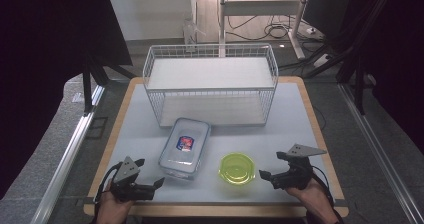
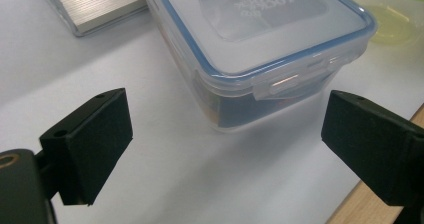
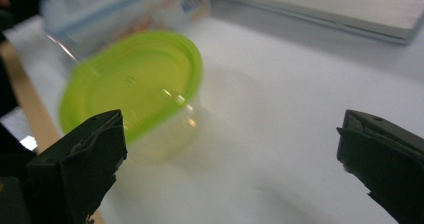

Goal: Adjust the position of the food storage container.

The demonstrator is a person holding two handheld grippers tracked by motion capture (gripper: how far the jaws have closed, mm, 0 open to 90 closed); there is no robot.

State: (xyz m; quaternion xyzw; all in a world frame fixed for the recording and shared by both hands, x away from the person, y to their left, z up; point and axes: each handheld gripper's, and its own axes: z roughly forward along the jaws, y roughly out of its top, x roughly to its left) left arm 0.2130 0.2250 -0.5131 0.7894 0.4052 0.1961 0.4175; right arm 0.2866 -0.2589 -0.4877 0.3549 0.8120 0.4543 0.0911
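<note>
The clear lidded box [image 1: 184, 146] lies on the white table [image 1: 280, 134] just ahead of our left gripper [image 1: 150, 174], its short latched end facing the gap between the jaws in the left gripper view, near but not touching either of them. The round green-lidded tub [image 1: 237, 168] sits ahead of our right gripper [image 1: 270, 165], off toward that gripper's left jaw and apart from it. Both grippers stand wide open and hold nothing. Beyond the two containers stands the white wire rack [image 1: 210, 81], well apart from the fingers. We judge this to be the approach before the first grasp. The next move calls for easing each gripper forward until its container sits squarely between the jaws, then closing.
</note>
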